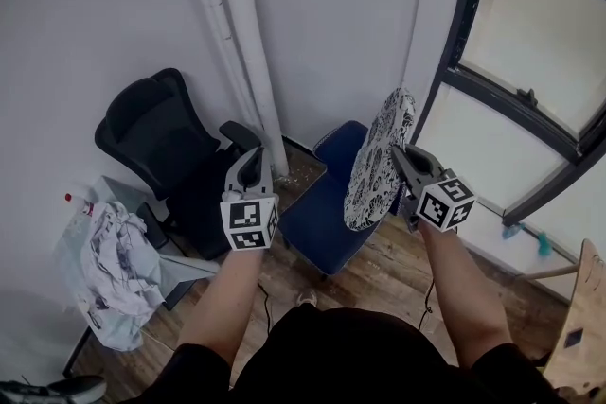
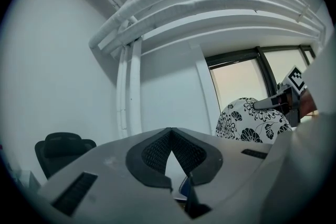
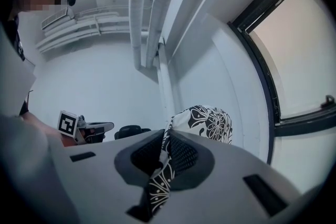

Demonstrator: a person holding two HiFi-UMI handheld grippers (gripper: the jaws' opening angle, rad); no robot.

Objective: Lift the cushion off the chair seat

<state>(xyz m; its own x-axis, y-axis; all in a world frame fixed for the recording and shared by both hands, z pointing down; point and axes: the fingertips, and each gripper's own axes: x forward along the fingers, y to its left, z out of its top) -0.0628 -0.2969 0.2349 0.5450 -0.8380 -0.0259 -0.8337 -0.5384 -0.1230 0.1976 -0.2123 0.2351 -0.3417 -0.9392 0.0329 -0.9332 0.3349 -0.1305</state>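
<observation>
head view: two grippers, two chairs and one cushion are seen in a room corner. a black office chair [image 1: 156, 132] is set at the left against the far wall, and a blue chair [image 1: 327, 203] stands just right of it on the wooden floor [image 1: 398, 260]. two white pipes [image 1: 241, 33] are run up the wall between them, and one dark-framed window [image 1: 530, 43] is seen at the right. one heap of white cloth [image 1: 118, 265] is piled at the near left.

both bare forearms are stretched forward, side by side and apart, with the grippers held level. the left gripper [image 1: 254, 154] is held over the gap between the two chairs; its jaws are seen tip to tip in the left gripper view, with nothing between them.

the black-and-white flowered cushion [image 1: 379, 166] is held upright on edge above the blue chair's seat, with its near right edge taken by the right gripper [image 1: 400, 152]. in the right gripper view a fold of the patterned fabric is pinched between the dark ribbed pads [image 3: 184, 157], and the rest of the cushion is seen rising beyond the jaw tips. whether its lower edge is clear of the seat cannot be told.
</observation>
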